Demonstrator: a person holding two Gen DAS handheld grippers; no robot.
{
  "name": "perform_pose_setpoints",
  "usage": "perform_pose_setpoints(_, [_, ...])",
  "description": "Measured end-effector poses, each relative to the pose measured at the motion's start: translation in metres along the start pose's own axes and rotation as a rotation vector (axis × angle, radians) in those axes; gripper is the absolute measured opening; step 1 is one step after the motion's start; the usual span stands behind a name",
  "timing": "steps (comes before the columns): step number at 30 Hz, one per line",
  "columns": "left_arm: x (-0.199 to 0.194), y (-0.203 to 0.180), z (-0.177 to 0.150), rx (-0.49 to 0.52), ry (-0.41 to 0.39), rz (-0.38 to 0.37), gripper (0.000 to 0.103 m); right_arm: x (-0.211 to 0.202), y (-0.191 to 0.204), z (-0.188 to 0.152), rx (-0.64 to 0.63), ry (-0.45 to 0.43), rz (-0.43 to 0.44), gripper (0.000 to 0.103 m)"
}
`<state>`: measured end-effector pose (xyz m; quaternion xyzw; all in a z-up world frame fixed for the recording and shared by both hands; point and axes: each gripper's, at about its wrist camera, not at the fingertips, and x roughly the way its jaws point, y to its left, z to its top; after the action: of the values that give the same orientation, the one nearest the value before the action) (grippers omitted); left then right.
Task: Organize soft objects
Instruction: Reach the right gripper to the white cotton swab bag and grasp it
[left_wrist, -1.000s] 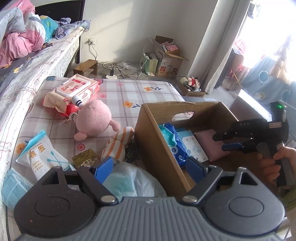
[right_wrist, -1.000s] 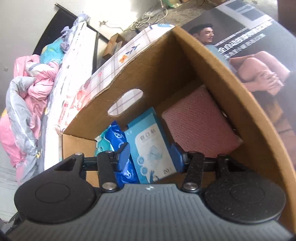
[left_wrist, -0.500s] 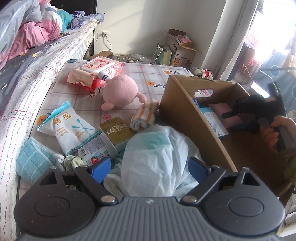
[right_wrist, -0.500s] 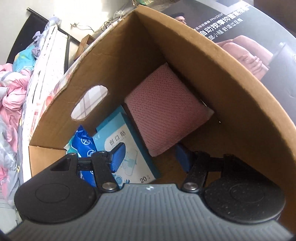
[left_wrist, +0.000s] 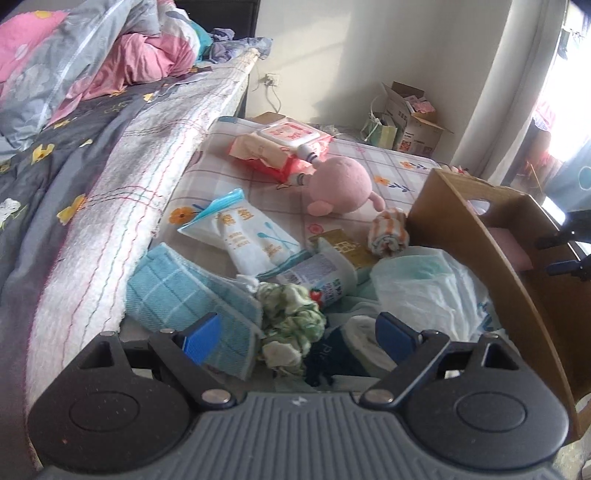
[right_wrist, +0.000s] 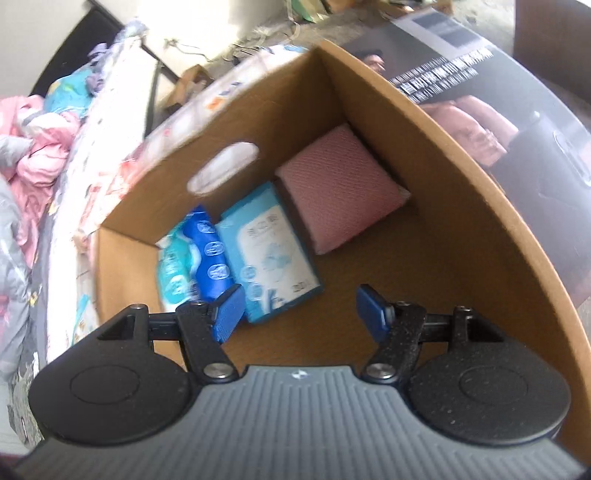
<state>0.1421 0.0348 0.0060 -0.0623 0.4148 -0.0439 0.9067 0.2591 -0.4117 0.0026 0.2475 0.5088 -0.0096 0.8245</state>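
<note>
Once swung left off the box (left_wrist: 480, 258) over the last second, puts left claw (left_wrist: 299, 336) low above the pile on the mat (left_wrist: 221, 173). Spread wide, gripping nothing. Frames green cloth (left_wrist: 295, 314) between the fingers, with teal towel (left_wrist: 177, 291) by the left finger and white bag (left_wrist: 424, 291) just beside the right one. Looks like lining up the next pick, probably cloth or towel; can't tell which.

Meanwhile pulls right claw (right_wrist: 300, 314) up and back inside the box. Opened wider than half a second ago, empty. Leaves pink pad (right_wrist: 336, 192) flat on the box floor against the far wall, apart from the fingers. Reads as pad delivered and released, right side free for another item.

Still loose on the mat: plush (left_wrist: 340, 188), striped roll (left_wrist: 388, 236) touching the box wall, swab bag (left_wrist: 247, 236), wipes (left_wrist: 284, 147). So early-to-mid task, plenty left outside.

View differences:
- Left wrist only: shows the whole pile, the bed (left_wrist: 92, 166) edge alongside, and right claw from outside at the box rim. Hides most of the box contents, apart from a sliver of pink.
- Right wrist only: shows box contents, with blue pouch (right_wrist: 207, 254) and blue-white pack (right_wrist: 269, 251) side by side left of the pad, and bare cardboard in front for more. Blurred from motion, so no reading the print. Shows nothing of the pile or left claw.
</note>
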Motion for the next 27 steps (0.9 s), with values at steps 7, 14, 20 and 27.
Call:
perform_pose_setpoints(7, [0.014, 0.028, 0.020, -0.084, -0.038, -0.011, 0.087, 0.003, 0.117, -0.013, -0.237, 0.054, 0.274, 0.066])
perform_pose_setpoints(14, [0.063, 0.038, 0.057, -0.099, -0.026, 0.006, 0.070, 0.093, 0.249, -0.018, -0.390, 0.277, 0.452, 0.065])
perform_pose_setpoints(20, [0.117, 0.058, 0.075, -0.166, 0.121, 0.009, 0.058, 0.187, 0.303, -0.025, -0.446, 0.383, 0.378, 0.063])
perform_pose_setpoints(27, [0.152, 0.065, 0.077, -0.201, 0.229, -0.013, 0.047, 0.242, 0.315, -0.026, -0.472, 0.418, 0.359, 0.059])
